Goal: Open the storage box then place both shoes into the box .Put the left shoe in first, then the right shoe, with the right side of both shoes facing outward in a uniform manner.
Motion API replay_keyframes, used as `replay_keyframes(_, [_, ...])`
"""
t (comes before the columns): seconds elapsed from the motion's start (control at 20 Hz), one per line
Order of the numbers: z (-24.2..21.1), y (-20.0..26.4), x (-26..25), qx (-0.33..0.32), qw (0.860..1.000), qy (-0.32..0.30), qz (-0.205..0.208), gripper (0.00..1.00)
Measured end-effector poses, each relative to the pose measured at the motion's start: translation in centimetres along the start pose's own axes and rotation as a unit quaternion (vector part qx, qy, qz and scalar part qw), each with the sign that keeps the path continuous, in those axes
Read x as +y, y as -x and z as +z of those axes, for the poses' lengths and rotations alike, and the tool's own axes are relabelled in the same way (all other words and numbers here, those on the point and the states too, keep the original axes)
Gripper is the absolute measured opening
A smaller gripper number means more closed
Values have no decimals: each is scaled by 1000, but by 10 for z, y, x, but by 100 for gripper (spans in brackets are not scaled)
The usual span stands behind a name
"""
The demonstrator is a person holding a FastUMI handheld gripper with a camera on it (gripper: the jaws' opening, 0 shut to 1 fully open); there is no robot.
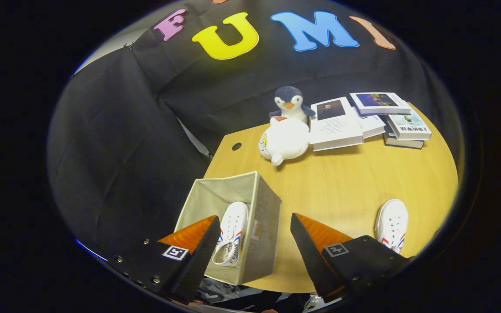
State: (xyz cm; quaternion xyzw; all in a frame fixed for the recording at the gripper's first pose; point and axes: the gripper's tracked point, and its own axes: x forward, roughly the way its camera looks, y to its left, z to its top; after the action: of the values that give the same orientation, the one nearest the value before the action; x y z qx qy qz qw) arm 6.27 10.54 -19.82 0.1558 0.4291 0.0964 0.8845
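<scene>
The gripper (pixel 255 239) is held above the worktop (pixel 346 182) with its fingers spread wide apart, and nothing is gripped between them. The box (pixel 264 226) is seen open at the near left corner of the worktop, partly under the left finger and partly in the gap between the fingers. One shoe (pixel 232 230) is lying inside the box, along its right wall, with the laces turned upward. The other shoe (pixel 392 224) is placed on the worktop near the right edge, just beyond the right finger and well apart from the box. At the far edge, a white plush toy (pixel 284 140) is lying on the worktop, and a penguin toy (pixel 290 104) is standing just behind it, touching it. Some books (pixel 370 119) are stacked beside the toys, towards the far right corner.
</scene>
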Motion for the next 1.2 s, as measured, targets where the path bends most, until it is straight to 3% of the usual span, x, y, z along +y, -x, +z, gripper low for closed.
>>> replay_keyframes(0.6, [4, 42, -128, -3, 995, 4, -95, 98])
replay_keyframes(1.2, [-42, 54, -244, 55, 984, -4, -172, 98])
